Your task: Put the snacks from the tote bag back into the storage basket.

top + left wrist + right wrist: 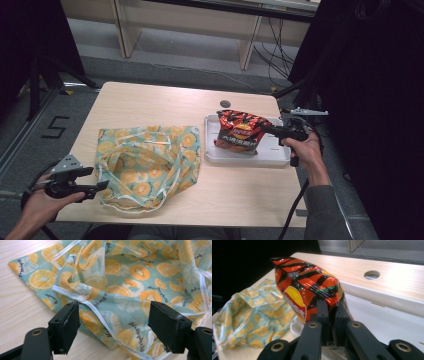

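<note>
A red and black chip bag (240,131) stands over the white tray (272,155) at the table's right. My right gripper (270,131) is shut on the bag's right edge; in the right gripper view the chip bag (307,287) is pinched between the jaws of the right gripper (331,322). A teal cloth bag with an orange-slice print (147,162) lies crumpled on the table's left half. My left gripper (97,178) is open at its left edge. In the left gripper view, the cloth bag (130,282) and its white trim lie between the spread jaws of the left gripper (113,325).
A round cable hole (225,104) sits in the wooden tabletop behind the tray. Dark curtains flank the table on both sides, and a tripod (37,80) stands at the left. Bare tabletop (150,102) lies behind the cloth bag.
</note>
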Demonstrator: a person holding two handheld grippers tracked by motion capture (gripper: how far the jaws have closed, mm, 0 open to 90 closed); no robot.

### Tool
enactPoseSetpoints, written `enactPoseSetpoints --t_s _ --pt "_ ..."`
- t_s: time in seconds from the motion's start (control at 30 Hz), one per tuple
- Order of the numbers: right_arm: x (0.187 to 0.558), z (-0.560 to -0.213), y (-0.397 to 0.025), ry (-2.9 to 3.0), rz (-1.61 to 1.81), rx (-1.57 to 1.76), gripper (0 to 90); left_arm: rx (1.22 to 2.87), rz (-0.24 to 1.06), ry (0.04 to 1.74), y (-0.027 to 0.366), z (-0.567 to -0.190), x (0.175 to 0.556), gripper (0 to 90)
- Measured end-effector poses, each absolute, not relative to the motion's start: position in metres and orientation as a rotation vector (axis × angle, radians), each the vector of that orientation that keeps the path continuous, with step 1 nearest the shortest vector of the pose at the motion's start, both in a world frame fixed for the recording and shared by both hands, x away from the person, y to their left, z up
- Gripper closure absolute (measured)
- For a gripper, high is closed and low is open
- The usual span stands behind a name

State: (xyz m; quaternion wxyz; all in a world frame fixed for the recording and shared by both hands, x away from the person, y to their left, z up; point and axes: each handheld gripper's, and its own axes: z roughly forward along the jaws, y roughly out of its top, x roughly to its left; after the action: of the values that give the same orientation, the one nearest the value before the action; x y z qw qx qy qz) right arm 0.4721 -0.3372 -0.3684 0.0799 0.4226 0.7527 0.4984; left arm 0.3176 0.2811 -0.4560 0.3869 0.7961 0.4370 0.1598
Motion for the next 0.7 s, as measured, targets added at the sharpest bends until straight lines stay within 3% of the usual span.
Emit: enactPoseSetpoints --t_s 0.23,0.7 --pt "0.477 -0.370 -0.330 2.134 1.391 1.312 79.1 2.023 0.407 1.099 0.282 -0.456 0.318 24.6" --pt "0.489 -0.374 -0.317 1.980 1.431 1.418 90.0 2.064 0.387 1.086 0.282 -0.456 0.318 25.9"
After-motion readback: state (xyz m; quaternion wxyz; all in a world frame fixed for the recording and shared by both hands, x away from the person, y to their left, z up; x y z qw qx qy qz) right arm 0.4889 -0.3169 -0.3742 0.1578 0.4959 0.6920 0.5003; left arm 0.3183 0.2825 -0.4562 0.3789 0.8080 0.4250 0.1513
